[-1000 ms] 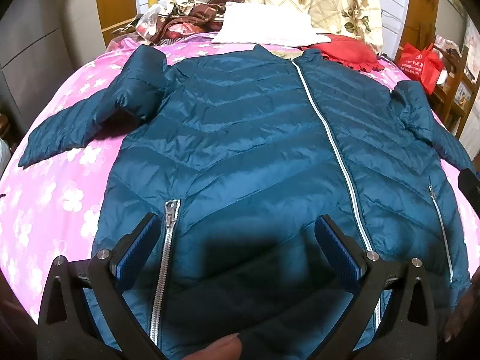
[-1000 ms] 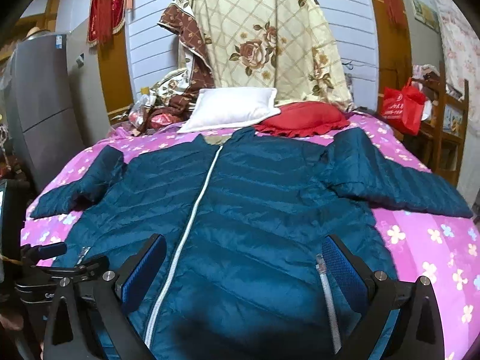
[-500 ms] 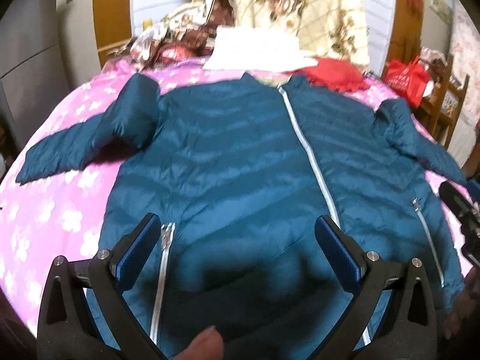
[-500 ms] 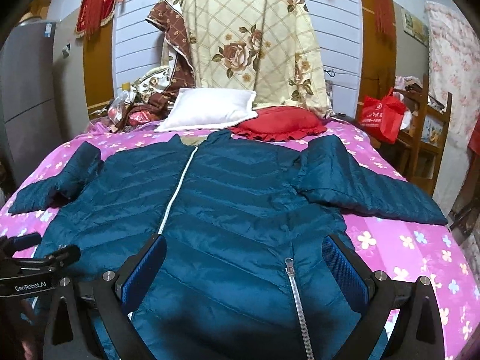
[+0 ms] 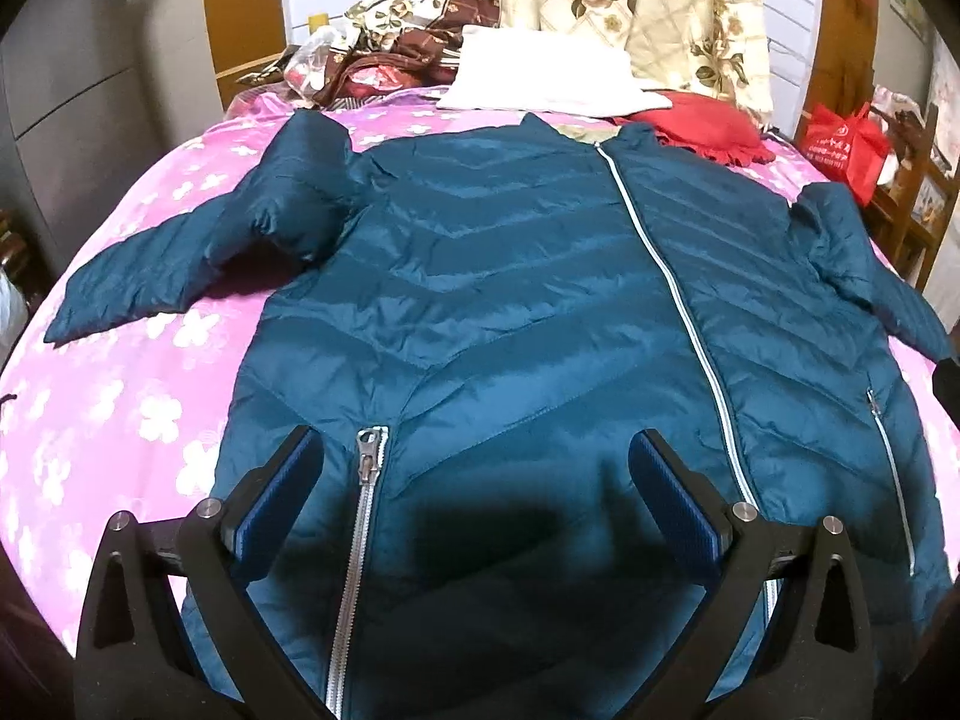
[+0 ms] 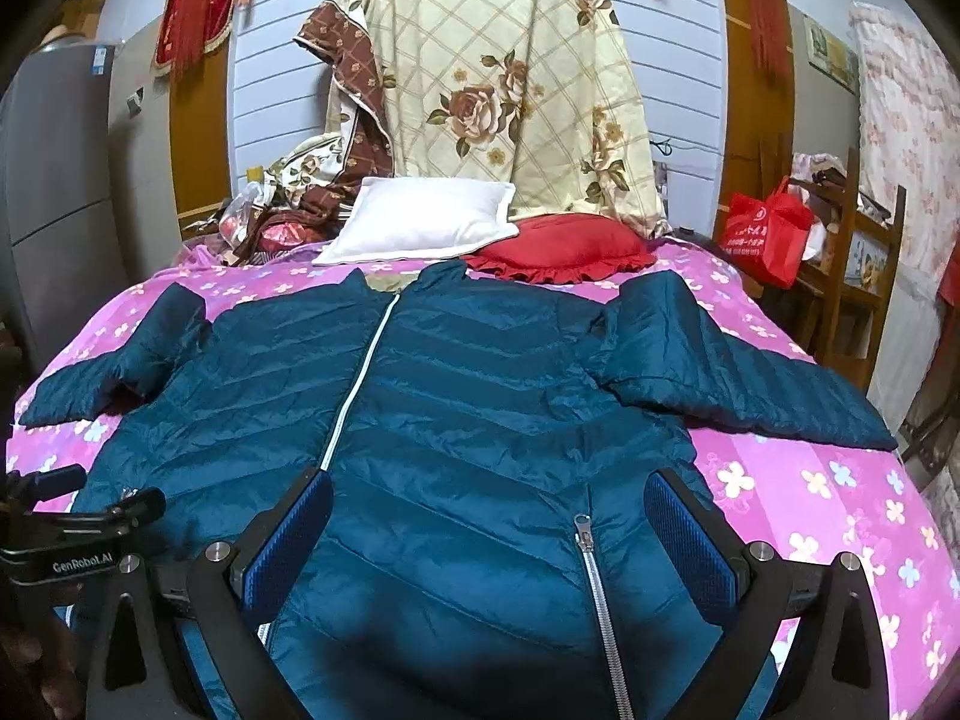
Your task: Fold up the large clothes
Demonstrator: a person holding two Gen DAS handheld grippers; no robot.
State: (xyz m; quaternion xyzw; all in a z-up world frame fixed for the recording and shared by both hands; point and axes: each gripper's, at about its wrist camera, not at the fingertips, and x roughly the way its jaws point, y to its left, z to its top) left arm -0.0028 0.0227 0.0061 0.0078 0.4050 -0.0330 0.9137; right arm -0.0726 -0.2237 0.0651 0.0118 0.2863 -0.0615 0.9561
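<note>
Surroundings: white rectangular pillow (image 6: 420, 219) upper centre, red ruffled cushion (image 6: 561, 252) right of it, red shopping bag (image 6: 765, 234) far right.
Jacket: teal quilted puffer jacket (image 5: 510, 324) flat on pink flowered bedspread (image 5: 108, 420), zipped, sleeves spread.
Left tongs (image 5: 474, 492): wide open, empty.
Right tongs (image 6: 489, 531): wide open, empty.

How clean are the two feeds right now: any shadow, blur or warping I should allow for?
Left wrist: dark shadow on the jacket hem between the left tool's fingers; background slightly blurred. Right wrist: sharper, evenly lit, right tool crisp. Both bow the bed edges.
</note>
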